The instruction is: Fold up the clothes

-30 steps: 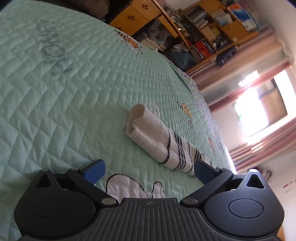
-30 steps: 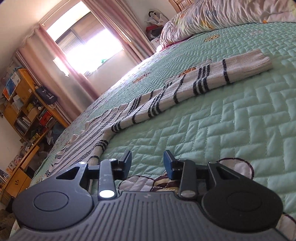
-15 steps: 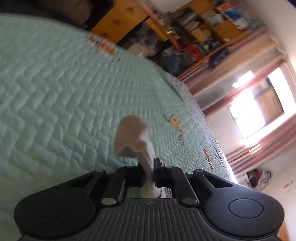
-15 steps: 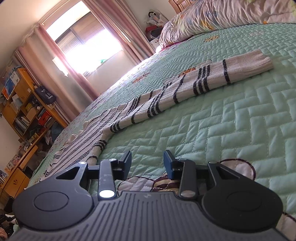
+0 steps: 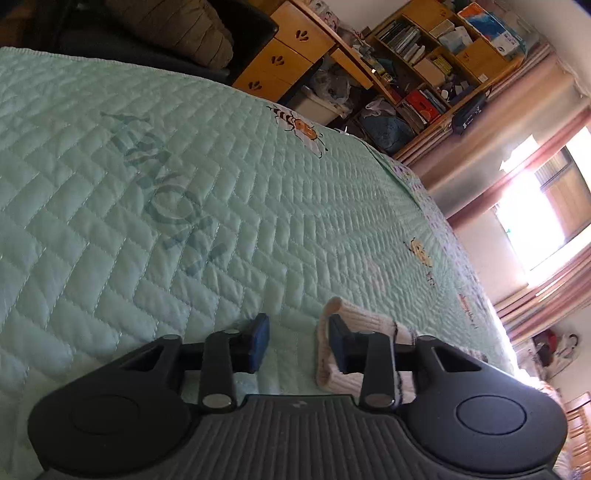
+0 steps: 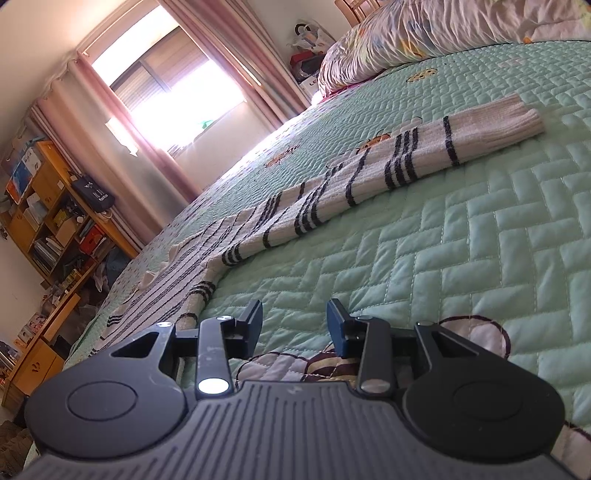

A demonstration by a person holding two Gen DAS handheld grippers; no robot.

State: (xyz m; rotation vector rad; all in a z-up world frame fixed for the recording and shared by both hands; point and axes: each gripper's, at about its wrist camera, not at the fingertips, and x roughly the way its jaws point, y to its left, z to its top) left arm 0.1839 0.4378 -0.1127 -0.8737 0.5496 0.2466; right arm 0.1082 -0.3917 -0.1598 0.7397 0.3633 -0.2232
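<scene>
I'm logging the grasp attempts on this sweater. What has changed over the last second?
The left claw shut on the sleeve cuff, then its jaws have just been opening: the cuff now lies against the outside of the right-hand finger, not between the pads. The right claw stayed open over the green quilt, and the striped sweater there did not move.

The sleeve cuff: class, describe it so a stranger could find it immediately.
Start at the green quilted bedspread. A white sweater with black stripes lies across it. The sleeve cuff is its plain ribbed end, without stripes, nearest the pillows.
</scene>
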